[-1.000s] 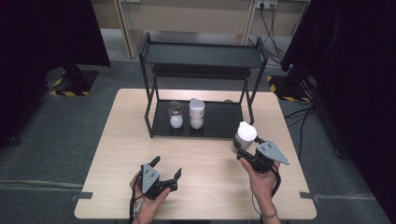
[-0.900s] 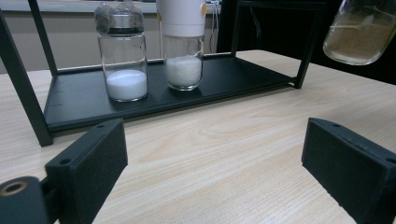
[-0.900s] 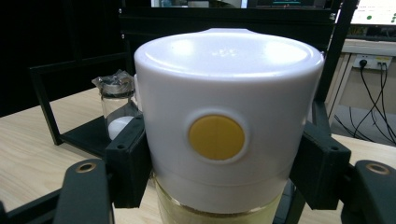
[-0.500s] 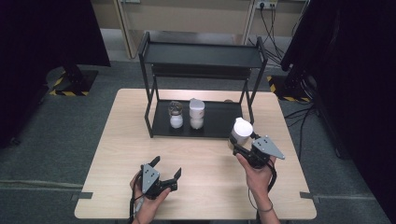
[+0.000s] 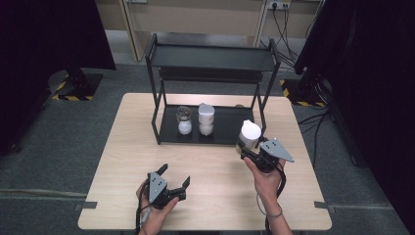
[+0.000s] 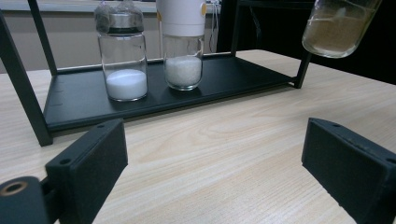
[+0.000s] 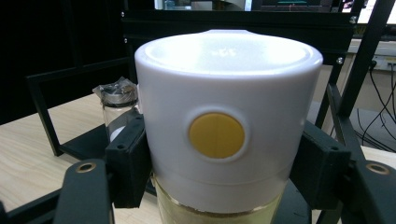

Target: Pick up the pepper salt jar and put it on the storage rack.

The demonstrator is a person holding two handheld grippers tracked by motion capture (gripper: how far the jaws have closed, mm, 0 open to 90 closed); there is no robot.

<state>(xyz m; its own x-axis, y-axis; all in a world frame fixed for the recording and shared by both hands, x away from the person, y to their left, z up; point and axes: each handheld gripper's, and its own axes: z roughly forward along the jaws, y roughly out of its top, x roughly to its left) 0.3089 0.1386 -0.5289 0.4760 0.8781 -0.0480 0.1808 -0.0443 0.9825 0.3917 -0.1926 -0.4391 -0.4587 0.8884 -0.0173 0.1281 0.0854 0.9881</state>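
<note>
Three jars are counted. Two stand on the lower tier of the one black rack (image 5: pixel 215 58), toward its left edge: a glass jar with a crinkled foil top (image 5: pixel 184 120) and a white-capped jar (image 5: pixel 206 119). A third, a white-lidded jar (image 5: pixel 249 134), is held off the desk (image 5: pixel 137 147) near the rack's right corner. Two grippers are seen.
</note>
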